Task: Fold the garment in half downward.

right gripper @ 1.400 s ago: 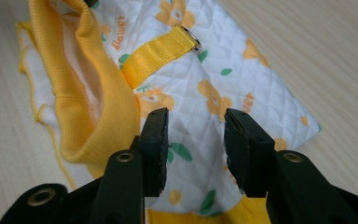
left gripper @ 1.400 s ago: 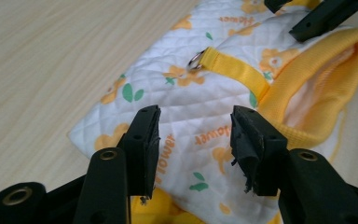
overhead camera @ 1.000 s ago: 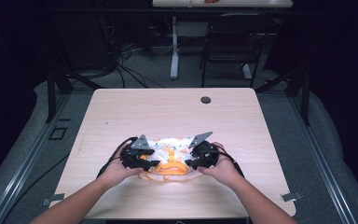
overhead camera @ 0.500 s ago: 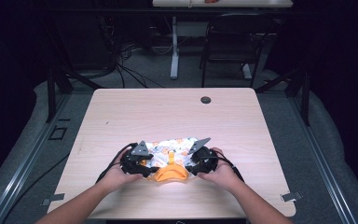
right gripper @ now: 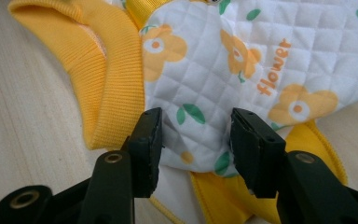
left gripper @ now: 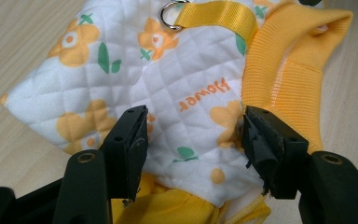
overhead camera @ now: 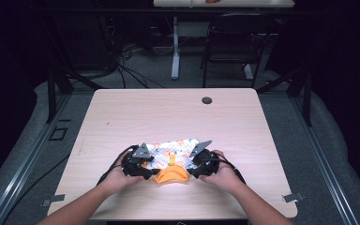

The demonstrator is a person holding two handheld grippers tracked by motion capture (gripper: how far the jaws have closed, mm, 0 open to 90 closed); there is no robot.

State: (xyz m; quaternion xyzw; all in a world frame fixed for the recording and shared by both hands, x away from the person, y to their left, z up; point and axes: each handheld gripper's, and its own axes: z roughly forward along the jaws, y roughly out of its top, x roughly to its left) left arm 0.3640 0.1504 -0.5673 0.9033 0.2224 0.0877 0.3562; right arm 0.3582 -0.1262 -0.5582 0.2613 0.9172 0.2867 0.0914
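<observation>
**Quilted flower garment between two opened grippers**

A small quilted garment (overhead camera: 173, 152), white with orange flowers and a yellow ribbed collar (left gripper: 289, 79), is laid flat near the front edge of the wooden table (overhead camera: 122, 112). A yellow strap with a metal ring (left gripper: 170, 13) is stitched across it. The left gripper (overhead camera: 143, 165) is set at its left side and the right gripper (overhead camera: 198, 164) at its right. The jaws of both have just been opening and stand wide, with quilted fabric between them but not pinched. A dark round grommet (overhead camera: 207, 100) is seen near the far edge.
</observation>
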